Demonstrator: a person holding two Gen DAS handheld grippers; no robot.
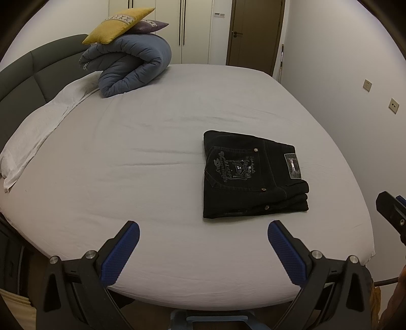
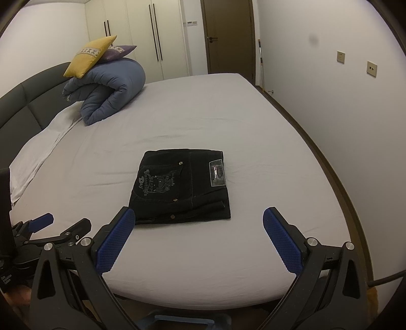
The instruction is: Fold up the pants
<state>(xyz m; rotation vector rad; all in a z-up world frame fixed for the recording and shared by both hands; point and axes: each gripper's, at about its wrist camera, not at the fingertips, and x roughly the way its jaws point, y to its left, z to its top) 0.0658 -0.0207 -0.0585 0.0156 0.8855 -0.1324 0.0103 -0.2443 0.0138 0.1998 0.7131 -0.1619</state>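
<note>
Bedroom, grey-sheeted bed. Black pants folded square near bed's near edge, right of centre. Left gripper and right gripper both spread, empty. Denim probably heavy, stiffish, grippy; best pinched at stacked near edge.

One pants, two cushions, one duvet

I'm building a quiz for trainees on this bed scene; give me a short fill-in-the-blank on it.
1. The black pants lie ____ into a compact stack on the bed.
2. The left gripper and the right gripper are both ____.
3. The yellow cushion rests on the rolled ____ comforter.

Missing words: folded; open; blue
</note>
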